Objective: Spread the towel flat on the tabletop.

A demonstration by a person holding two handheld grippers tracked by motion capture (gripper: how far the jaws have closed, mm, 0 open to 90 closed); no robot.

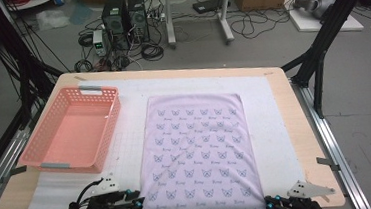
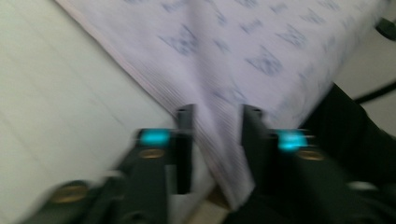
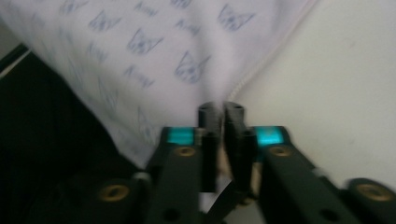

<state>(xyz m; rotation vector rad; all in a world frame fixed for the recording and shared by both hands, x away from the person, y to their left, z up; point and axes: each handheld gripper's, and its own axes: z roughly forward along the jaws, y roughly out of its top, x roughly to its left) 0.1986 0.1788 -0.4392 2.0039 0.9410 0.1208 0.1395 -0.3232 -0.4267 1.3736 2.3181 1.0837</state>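
Right gripper view: right claw (image 3: 221, 109) clamped on cloth (image 3: 154, 51) corner. Left claw (image 2: 218, 112) apart, cloth edge between jaws.

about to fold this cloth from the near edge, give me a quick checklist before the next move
1. Cloth lies flat on the mat: ok, spread out with light creases.
2. Left gripper at the near left corner: ok, cloth edge lies between its jaws.
3. Left grip closed: not ok, a gap shows between jaws and cloth.
4. Right gripper gripping the near right corner: ok, jaws nearly together on the hem.
5. Far half of cloth free of clutter: ok.
6. Pink basket apart from the cloth: ok.
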